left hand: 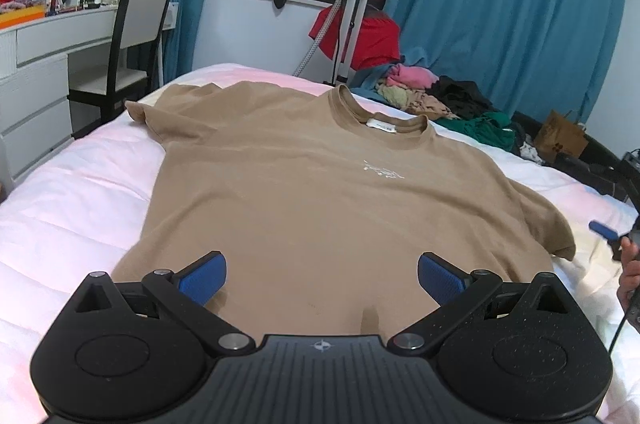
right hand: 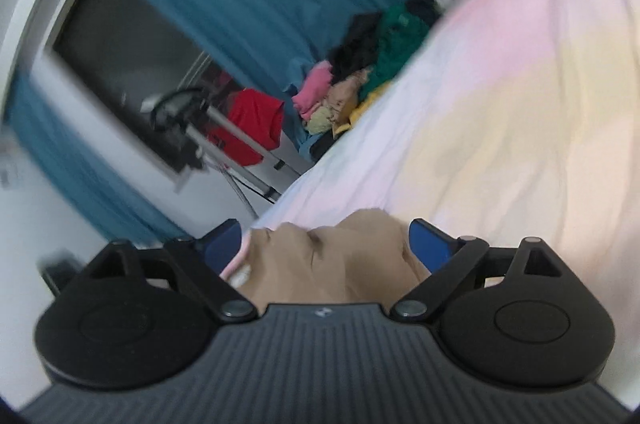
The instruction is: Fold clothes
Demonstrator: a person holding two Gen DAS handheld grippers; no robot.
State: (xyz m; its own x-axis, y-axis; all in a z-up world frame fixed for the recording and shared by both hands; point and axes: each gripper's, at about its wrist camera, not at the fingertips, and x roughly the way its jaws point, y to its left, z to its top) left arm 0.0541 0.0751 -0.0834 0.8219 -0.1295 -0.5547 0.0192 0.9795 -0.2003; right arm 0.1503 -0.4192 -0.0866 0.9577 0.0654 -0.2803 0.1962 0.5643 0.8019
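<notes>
We hold the left gripper point(left hand: 322, 278) low over the hem end of the tan T-shirt point(left hand: 320, 192), its blue fingers point(left hand: 202, 278) spread wide with nothing between them but the cloth lying below. The shirt lies spread flat on the bed point(left hand: 72, 208), filling the middle of the left wrist frame, its collar point(left hand: 380, 112) toward the upper centre with a white label inside, one sleeve reaching to the upper left and the other to the right edge. A small pale print sits on the chest, just right of centre.

At the far right edge of that frame we see a bit of the right gripper, one blue finger and part of a hand, beside the shirt's right sleeve.

In the right wrist view, which is tilted and blurred, the right gripper point(right hand: 325, 248) has its fingers point(right hand: 428, 248) wide apart too. A rumpled bunch of tan fabric sits between them at the lower centre, but we cannot tell whether the pads touch it; they do not close on it. The pink and yellow bedcover fills the right half of this frame.

Beyond the bed, a pile of clothes point(left hand: 440, 96) in pink, black and green lies in the upper right of the left wrist frame, with a red garment point(left hand: 368, 40) hanging on a stand before the blue curtains point(left hand: 512, 4). A chair point(left hand: 136, 28) and a white dresser point(left hand: 36, 80) stand at the upper left.
</notes>
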